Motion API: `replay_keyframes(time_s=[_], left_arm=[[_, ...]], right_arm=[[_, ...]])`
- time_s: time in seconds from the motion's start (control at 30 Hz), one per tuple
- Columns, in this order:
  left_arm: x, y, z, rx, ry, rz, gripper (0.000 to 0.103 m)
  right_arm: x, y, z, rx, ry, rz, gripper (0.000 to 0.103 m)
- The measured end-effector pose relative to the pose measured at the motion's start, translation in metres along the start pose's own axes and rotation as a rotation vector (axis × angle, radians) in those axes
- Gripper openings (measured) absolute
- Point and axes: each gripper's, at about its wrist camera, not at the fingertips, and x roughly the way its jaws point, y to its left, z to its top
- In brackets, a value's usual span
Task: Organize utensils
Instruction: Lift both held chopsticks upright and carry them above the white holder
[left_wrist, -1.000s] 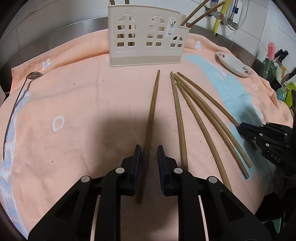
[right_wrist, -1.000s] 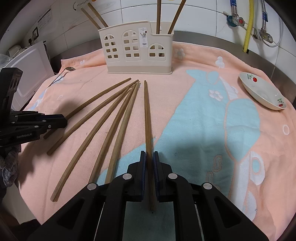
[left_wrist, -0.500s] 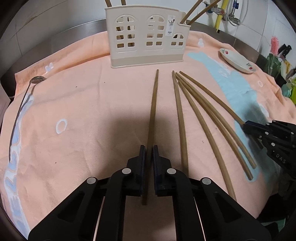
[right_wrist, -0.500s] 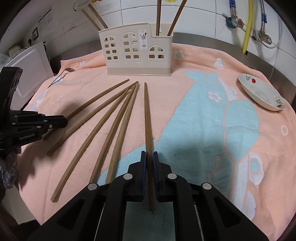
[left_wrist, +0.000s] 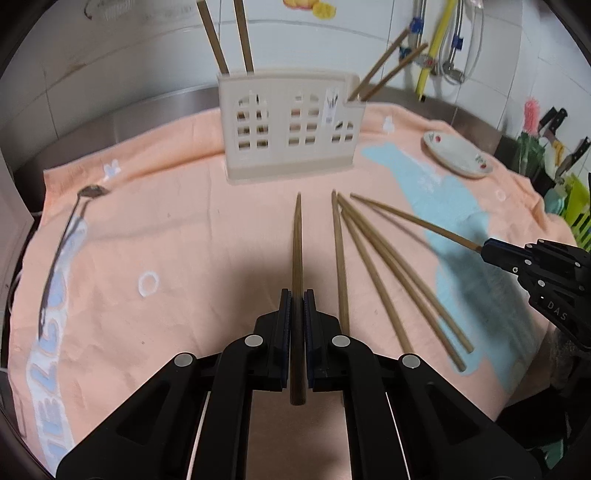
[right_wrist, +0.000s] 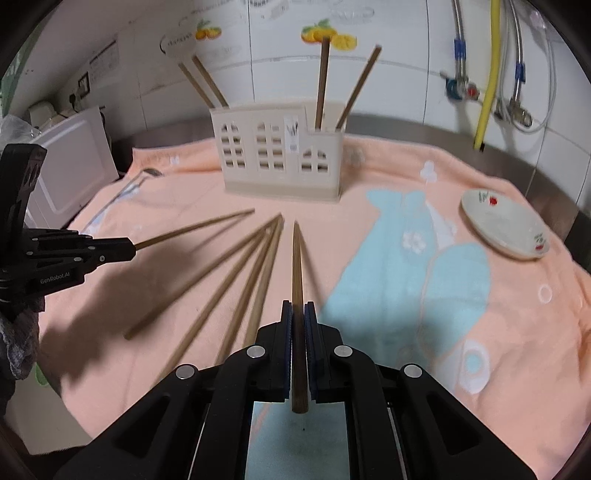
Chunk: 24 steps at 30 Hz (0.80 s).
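Note:
My left gripper (left_wrist: 297, 301) is shut on a brown chopstick (left_wrist: 296, 243) and holds it above the towel, tip toward the beige holder (left_wrist: 291, 136). My right gripper (right_wrist: 298, 314) is shut on another chopstick (right_wrist: 296, 258), also lifted and pointing at the holder (right_wrist: 280, 158). Three more chopsticks (left_wrist: 373, 269) lie on the towel between the grippers, and they also show in the right wrist view (right_wrist: 236, 280). Several chopsticks stand in the holder's end slots. The right gripper shows at the left wrist view's right edge (left_wrist: 487, 249); the left gripper shows at the right wrist view's left edge (right_wrist: 129, 247).
A peach and blue towel (left_wrist: 184, 240) covers the counter. A metal spoon (left_wrist: 70, 229) lies at the far left. A small white dish (left_wrist: 458, 158) sits at the right, also in the right wrist view (right_wrist: 506, 229). Knives (left_wrist: 554, 125) and pipes stand by the tiled wall.
The left gripper closed on its chopstick. Both grippers have risen, lifting their chopsticks off the towel. The holder now looms more upright in both views.

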Motion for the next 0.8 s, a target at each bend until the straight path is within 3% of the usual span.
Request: replay_keyframes(time_s=[0.4,0.8], left_arm=[[-0.032,-0.005,0.035,0.010,-0.106,-0.028,0.005],[-0.036,0.000,0.079,0.015,-0.132,-0.050,0.005]], right_arm=[[-0.023,0.008,0.056,-0.044,-0.091,0.001,0.007],[-0.034,0.008,0.120,-0.090,-0.115,0.006,0.006]])
